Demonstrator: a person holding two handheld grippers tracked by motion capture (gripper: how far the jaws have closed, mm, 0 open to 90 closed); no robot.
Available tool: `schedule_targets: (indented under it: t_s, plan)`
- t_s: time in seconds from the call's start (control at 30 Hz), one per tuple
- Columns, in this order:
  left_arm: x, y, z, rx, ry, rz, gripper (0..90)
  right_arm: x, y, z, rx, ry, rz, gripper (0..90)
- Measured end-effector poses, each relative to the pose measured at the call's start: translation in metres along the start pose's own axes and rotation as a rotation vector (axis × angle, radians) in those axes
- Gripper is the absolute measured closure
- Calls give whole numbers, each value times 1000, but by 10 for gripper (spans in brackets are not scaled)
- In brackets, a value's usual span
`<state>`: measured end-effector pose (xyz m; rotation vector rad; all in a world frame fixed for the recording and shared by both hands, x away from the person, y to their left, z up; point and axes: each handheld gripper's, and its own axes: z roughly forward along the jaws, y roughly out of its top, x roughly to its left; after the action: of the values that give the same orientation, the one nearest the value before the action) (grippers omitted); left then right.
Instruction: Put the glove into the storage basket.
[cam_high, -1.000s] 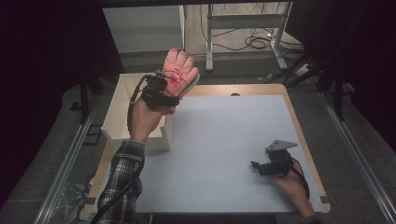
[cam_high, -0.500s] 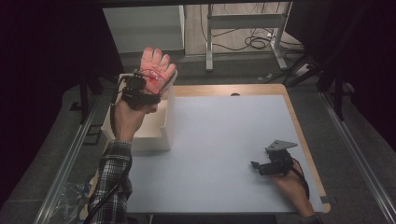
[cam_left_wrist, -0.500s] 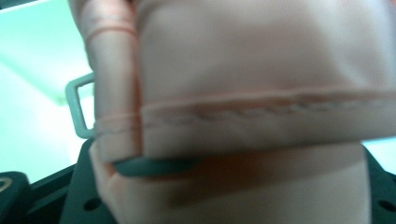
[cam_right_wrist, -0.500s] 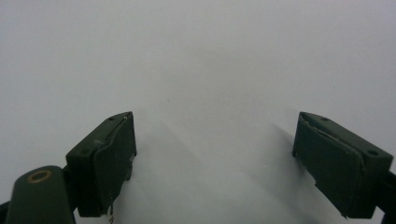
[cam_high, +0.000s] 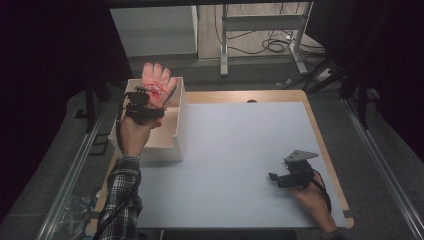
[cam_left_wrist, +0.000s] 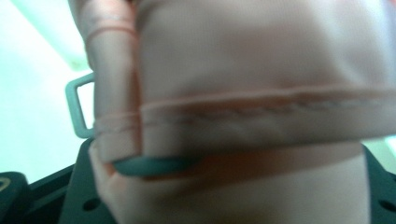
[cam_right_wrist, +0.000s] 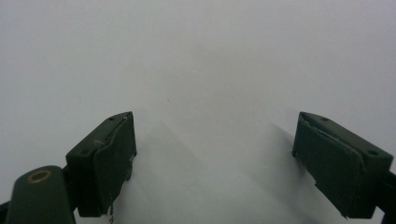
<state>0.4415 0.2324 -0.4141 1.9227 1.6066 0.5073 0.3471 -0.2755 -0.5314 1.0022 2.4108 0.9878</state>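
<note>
A pink glove (cam_high: 156, 80) stands fingers-up over the back of an open white box (cam_high: 177, 142) at the table's left edge. My left gripper (cam_high: 150, 101) is shut on its cuff end, just above the box's inside. Close up in the left gripper view, the glove's stitched pink fabric (cam_left_wrist: 261, 70) lies across the dark jaws, with a small grey loop (cam_left_wrist: 74, 109) beside it. My right gripper (cam_high: 273, 177) rests low on the white table (cam_high: 240, 135) at the front right. Its jaws (cam_right_wrist: 215, 135) stand wide apart with only bare table between them.
The box sits on the table's left edge, partly off the white surface. A wooden rim (cam_high: 320, 135) borders the table on the right. Beyond the far edge are a metal frame (cam_high: 225, 40) and cables (cam_high: 272, 45) on the floor.
My left hand has carried the glove leftward and down, from above the table's back left to over the white box. The right gripper has stayed where it was.
</note>
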Motion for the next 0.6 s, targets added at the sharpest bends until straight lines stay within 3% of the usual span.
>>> schedule_targets:
  t_s: [0.27,0.6]
  plan:
    - [-2,-10,26,33,12,-24,393,0,0,0,0,0,0,137]
    - [-11,-13,49,114,48,-5,378,0,0,0,0,0,0,137]
